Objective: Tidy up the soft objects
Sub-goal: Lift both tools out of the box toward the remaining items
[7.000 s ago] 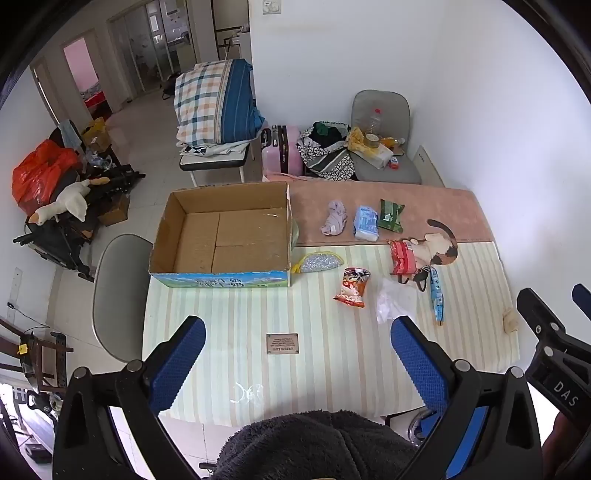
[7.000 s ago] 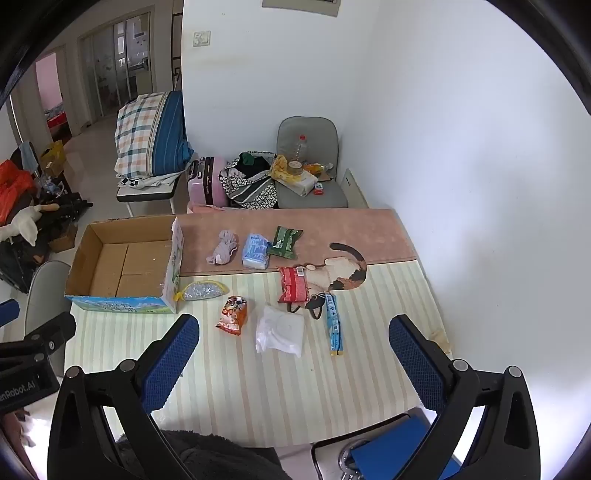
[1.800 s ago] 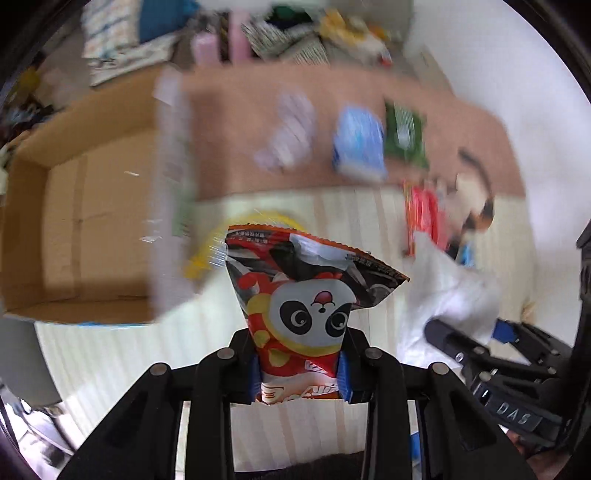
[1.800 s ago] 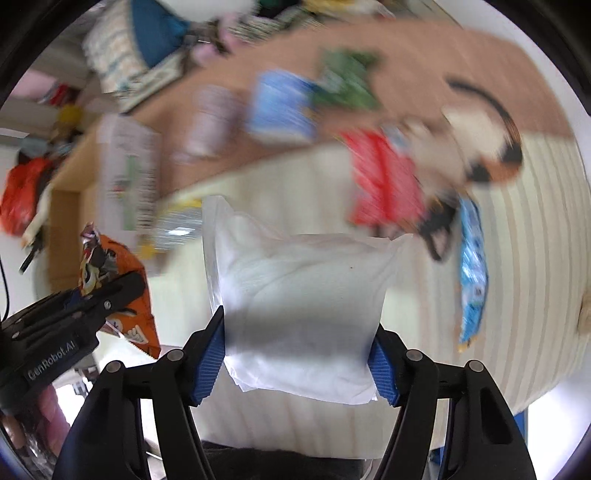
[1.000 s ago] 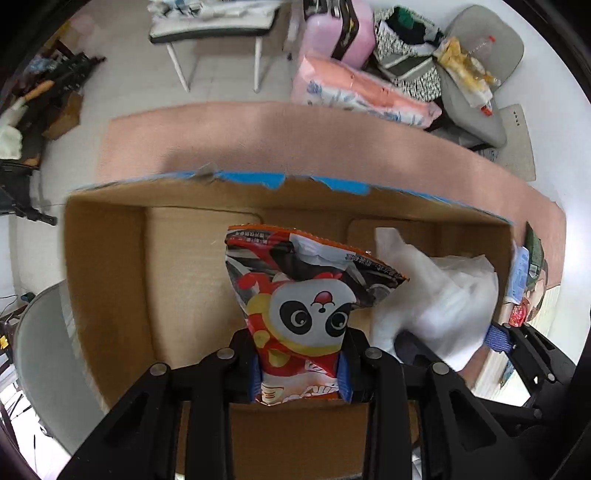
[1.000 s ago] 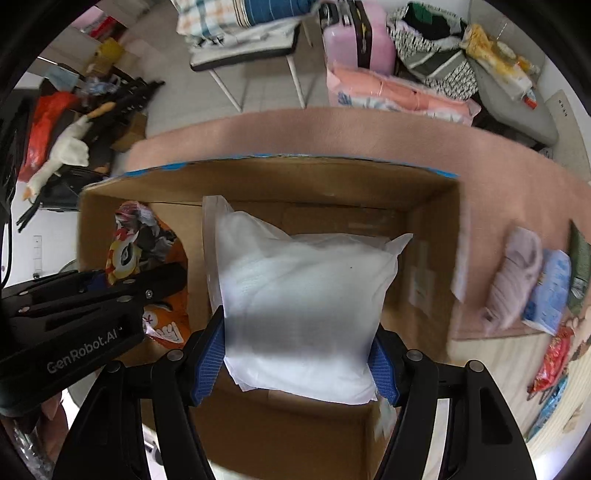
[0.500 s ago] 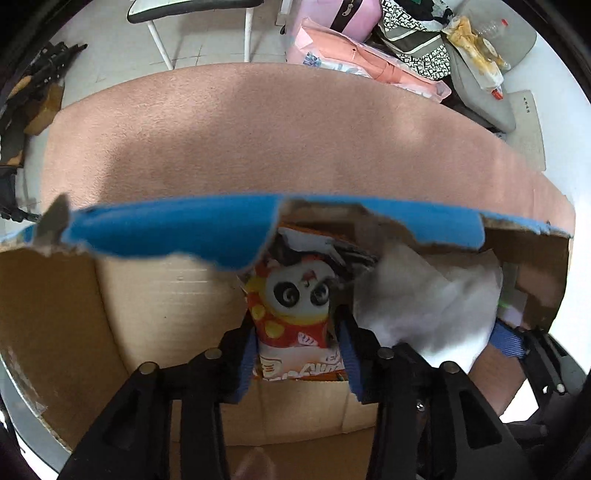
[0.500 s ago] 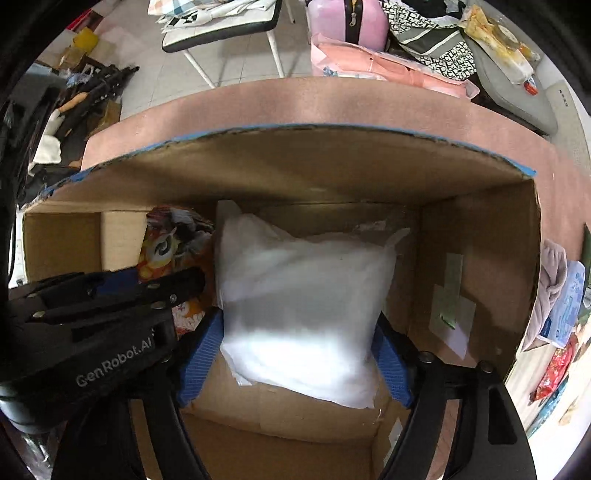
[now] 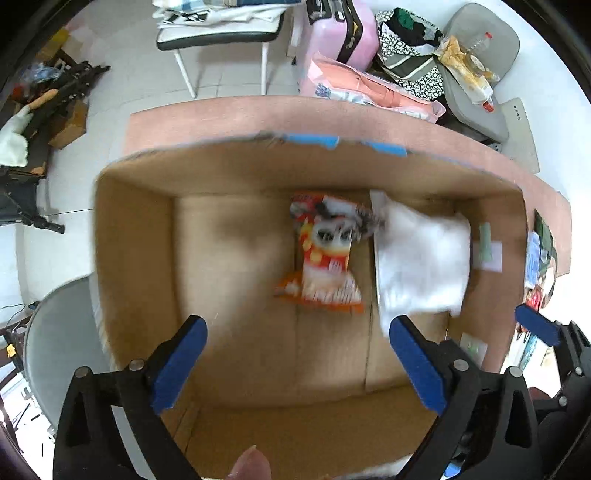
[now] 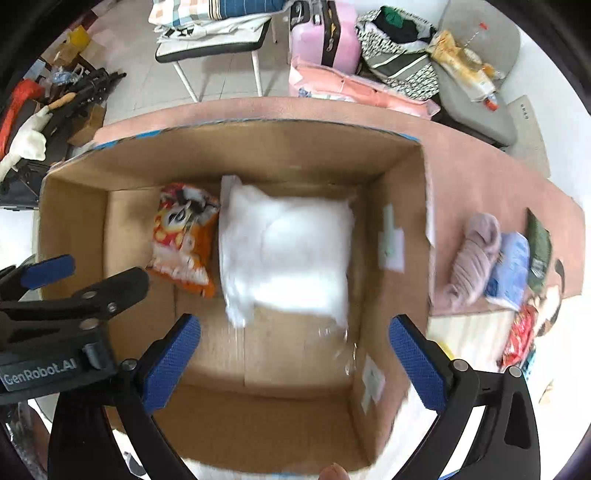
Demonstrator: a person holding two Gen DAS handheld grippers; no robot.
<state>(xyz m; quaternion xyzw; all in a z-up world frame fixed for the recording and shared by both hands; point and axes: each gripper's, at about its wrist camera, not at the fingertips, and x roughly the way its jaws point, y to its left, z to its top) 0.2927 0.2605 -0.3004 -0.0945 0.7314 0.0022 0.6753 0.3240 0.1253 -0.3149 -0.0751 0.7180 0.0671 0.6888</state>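
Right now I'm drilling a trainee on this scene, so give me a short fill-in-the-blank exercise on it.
1. The panda snack bag and the white plastic bag lie inside the ____ box.
2. The left gripper is ____.
3. The right gripper holds ____.
4. The pink suitcase stands on the ____.

Missing words: cardboard; open; nothing; floor

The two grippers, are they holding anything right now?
No, nothing. The left gripper and the right gripper are both open, and the panda snack bag and white bag lie loose in the cardboard box.
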